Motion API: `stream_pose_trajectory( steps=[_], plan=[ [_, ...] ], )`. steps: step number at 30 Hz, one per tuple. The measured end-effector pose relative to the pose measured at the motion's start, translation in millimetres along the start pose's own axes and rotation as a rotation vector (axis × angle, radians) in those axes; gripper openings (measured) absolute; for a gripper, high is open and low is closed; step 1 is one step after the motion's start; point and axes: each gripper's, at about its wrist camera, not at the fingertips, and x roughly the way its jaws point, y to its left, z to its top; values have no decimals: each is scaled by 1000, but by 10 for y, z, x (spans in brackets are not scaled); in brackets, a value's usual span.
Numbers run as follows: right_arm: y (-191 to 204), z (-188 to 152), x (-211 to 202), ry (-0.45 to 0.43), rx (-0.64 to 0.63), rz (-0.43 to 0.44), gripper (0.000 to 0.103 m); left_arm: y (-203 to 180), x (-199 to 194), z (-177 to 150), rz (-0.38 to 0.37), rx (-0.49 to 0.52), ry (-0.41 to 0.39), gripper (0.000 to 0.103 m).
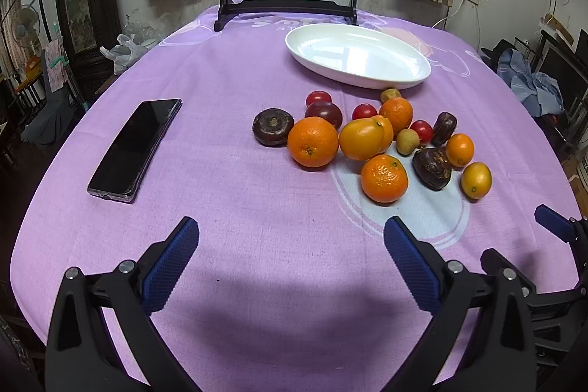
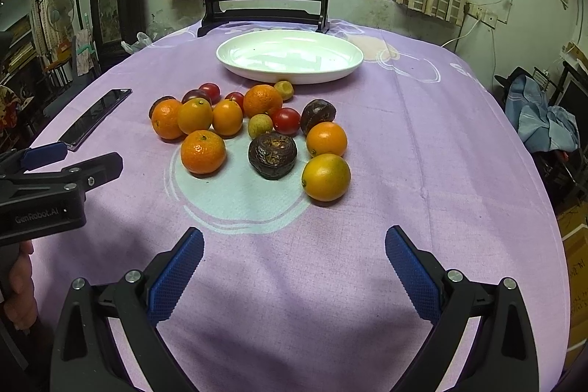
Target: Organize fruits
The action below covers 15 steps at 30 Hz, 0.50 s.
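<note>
Wide purple woven tablecloth (image 2: 422, 142), and at its far side the glossy white oval plate (image 2: 290, 56) sits empty, smooth and shallow. Nearer in, the fruits (image 2: 253, 131) lie loose in 1 cluster just short of the plate: pebbly-skinned oranges, smooth yellow-orange ones, small shiny red tomatoes, wrinkled dark brown rounds. A flat black phone (image 1: 134, 149) lies well apart on the left.

The left gripper (image 1: 290, 241) hangs above bare cloth, jaws spread wide, nothing held. The right gripper (image 2: 294, 245), same story: wide apart, empty.

Nothing moved yet, I'd say. Best bet: start with the nearest yellow-orange fruit (image 2: 326, 177), close on its widest part, gently, since round skins roll and slip.
</note>
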Motion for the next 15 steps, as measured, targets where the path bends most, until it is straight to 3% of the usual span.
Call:
stream_pose_trajectory(
  steps=[15],
  plan=[
    [-15, 0, 53, 17, -3, -2, 100, -11, 47, 6, -3, 14, 14, 99]
  ],
)
